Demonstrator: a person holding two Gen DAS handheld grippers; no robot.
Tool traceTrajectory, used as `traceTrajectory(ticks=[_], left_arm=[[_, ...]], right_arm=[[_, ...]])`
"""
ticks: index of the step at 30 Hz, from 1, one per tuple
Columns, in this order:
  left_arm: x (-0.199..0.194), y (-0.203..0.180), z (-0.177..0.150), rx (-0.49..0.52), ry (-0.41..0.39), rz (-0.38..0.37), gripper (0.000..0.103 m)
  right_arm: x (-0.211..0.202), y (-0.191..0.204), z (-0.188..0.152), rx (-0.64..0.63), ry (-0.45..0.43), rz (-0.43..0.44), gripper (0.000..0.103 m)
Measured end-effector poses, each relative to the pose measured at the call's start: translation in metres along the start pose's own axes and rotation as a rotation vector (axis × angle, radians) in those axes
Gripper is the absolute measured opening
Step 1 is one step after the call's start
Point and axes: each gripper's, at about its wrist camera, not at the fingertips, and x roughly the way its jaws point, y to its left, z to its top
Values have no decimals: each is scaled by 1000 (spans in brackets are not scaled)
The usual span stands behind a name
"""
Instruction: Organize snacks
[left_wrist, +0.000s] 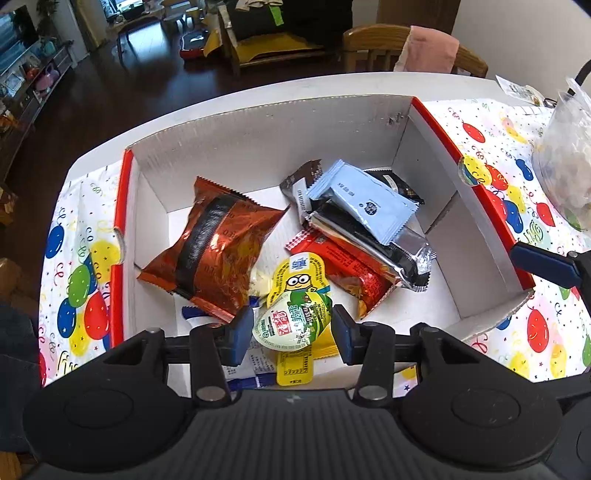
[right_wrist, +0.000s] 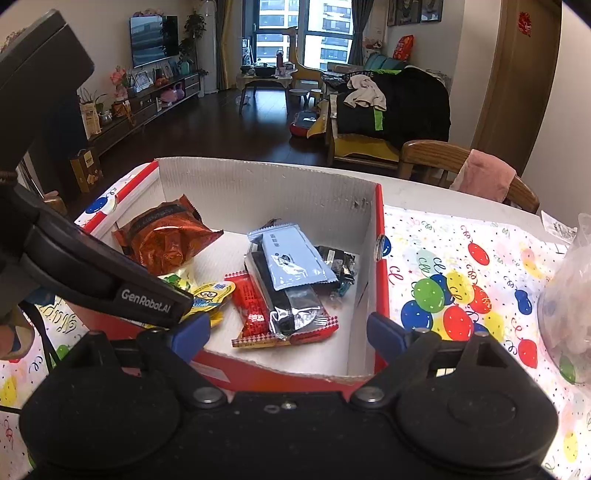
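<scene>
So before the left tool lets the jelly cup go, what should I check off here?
1. Left tool grips the green jelly cup: ok, pads on both sides.
2. Cup is over the box, not the tablecloth: ok.
3. Landing spot free: not ok, the yellow Minion cup lies right beneath.
4. Right tool clear of the drop: ok, open at the box's near wall.
5. Cup's seal intact: cannot tell.

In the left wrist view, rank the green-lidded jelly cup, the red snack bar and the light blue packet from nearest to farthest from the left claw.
1. Green-lidded jelly cup, between the left claw fingers.
2. Red snack bar, right of centre.
3. Light blue packet, farther back, atop the pile.
</scene>
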Motion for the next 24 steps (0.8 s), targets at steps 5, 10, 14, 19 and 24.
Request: traceTrajectory(ticks=[5, 10, 14, 19, 24], left_arm=[[-9, 11, -6, -37, -13, 1, 50], [-17, 21, -9, -65, -28, 6, 62], [-27, 26, -16, -86, -50, -18, 66], [-47, 31, -25, -100, -98, -26, 66], [-70, 37, -34, -113, -154, -37, 68]], right_arm=[[-5, 9, 3, 11, -20, -24, 91], [-11, 10, 2, 54, -28, -11, 92], [-21, 8, 2, 57, -43, -1, 92], [-38, 6, 4, 64, -78, 12, 94], [-57, 4, 8, 77, -123, 37, 96]])
